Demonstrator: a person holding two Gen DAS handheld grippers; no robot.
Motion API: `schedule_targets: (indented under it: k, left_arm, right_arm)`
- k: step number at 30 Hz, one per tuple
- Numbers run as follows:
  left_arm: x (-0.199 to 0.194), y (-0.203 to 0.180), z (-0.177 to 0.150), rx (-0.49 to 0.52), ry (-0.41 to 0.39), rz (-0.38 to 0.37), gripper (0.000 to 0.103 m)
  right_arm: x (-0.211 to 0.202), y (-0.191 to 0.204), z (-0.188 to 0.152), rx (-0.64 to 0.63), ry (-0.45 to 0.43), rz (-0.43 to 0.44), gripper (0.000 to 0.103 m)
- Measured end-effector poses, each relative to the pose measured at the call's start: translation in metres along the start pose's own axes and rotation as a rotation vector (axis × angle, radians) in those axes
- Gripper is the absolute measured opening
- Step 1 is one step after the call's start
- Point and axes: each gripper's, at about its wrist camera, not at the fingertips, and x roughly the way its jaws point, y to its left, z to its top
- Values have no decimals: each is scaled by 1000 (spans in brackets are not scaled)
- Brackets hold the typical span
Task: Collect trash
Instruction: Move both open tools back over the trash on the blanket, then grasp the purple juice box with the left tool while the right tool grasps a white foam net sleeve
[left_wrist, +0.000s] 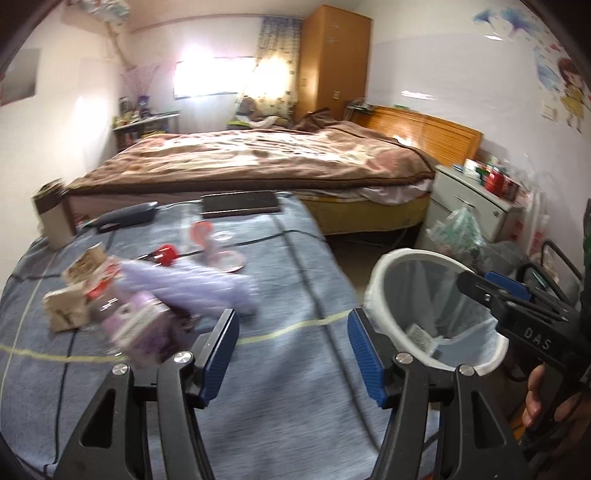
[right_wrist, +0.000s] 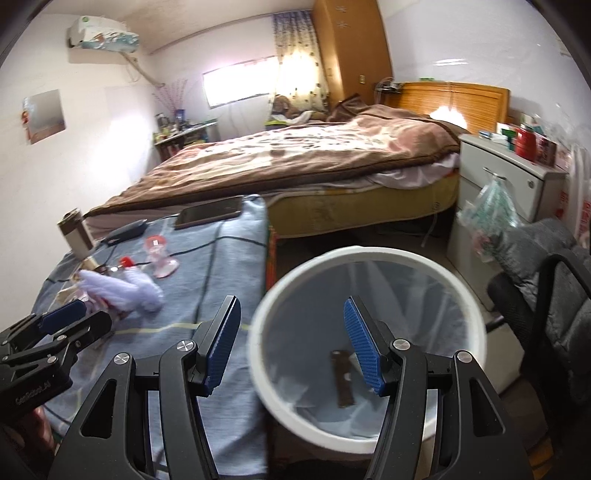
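**Some trash binned, a heap still on the table**

The white bin (right_wrist: 369, 266) stands on the floor just beside the table (left_wrist: 280, 369), lined with a clear bag. Down inside it lie a dark flat wrapper (right_wrist: 341, 380) and a small carton (left_wrist: 419, 336), so part of the job looks done.

Both grippers are empty. The left gripper (left_wrist: 293, 354) hangs over the blue cloth with its jaws apart and nothing between them. The right gripper (right_wrist: 291, 347) hovers at the bin's mouth, jaws also apart, with only the bin's rim and liner seen between the pads; it looks to have finished a drop.

What is left sits at the table's left side: a blurred heap (left_wrist: 110, 295) of small cartons, a purple pack and a lilac fluffy thing, with a red cap (left_wrist: 166, 254) and clear plastic bits (left_wrist: 221, 251) near it. Which of these count as trash I cannot tell. A phone (left_wrist: 240, 202) and a dark case (left_wrist: 127, 216) farther back are likely to stay.

By my reckoning, most of the collecting remains.
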Motion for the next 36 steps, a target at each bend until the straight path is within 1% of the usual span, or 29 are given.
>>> schedule_targets:
  k: [2,4,7,8,10,11,14,16,17,20,23,26,29,32,33,34,36]
  left_arm:
    - [-4,16,-2,-30,-3,23,65]
    - [-9,30,-6,-38,-15,60,67]
    - [-11,52,-10,-76,-2,85,67]
    - [-12,60,-11,-86,-1,103,67]
    - [-16,71,-12,-89,-16,137,68]
    - [-17,75,-12,-89,-17,141,69]
    - [-12,90,-14,-87,5,149,71]
    - [-8,95,-15,-56,7,169,71]
    - [-7,98,-15,-45,13,171,71]
    - [7,106,-14,-45,49,140,71]
    - [16,105,-13,-6,53,140,71]
    - [27,106,-11,-6,64,107,71]
    - [35,106,-8,18,62,134,71]
    - [37,111,-6,-9,63,95,71]
    - [37,112,-6,-12,59,82,69]
    - [37,112,-6,-11,59,78,61]
    - [36,114,-8,-7,62,74,54]
  right_arm:
    - [3,12,-1,-16,6,18,60]
    - [5,21,-3,-26,10,36,60]
    - [9,37,-5,-47,18,62,60]
    - [11,42,-6,-53,21,69,60]
    - [16,50,-7,-63,32,86,60]
    - [17,54,-7,-65,35,92,60]
    - [23,66,-7,-79,48,112,60]
    - [27,74,-7,-91,55,120,60]
    - [27,77,-7,-97,56,123,60]
    - [30,84,-7,-107,67,132,60]
    - [34,89,-7,-113,72,132,60]
    - [39,95,-6,-120,83,127,60]
    - [44,99,-4,-131,88,126,60]
    - [52,108,-1,-153,99,128,60]
    - [53,110,0,-158,102,128,60]
    - [55,113,1,-163,101,138,60]
    - [57,118,2,-174,102,149,60]
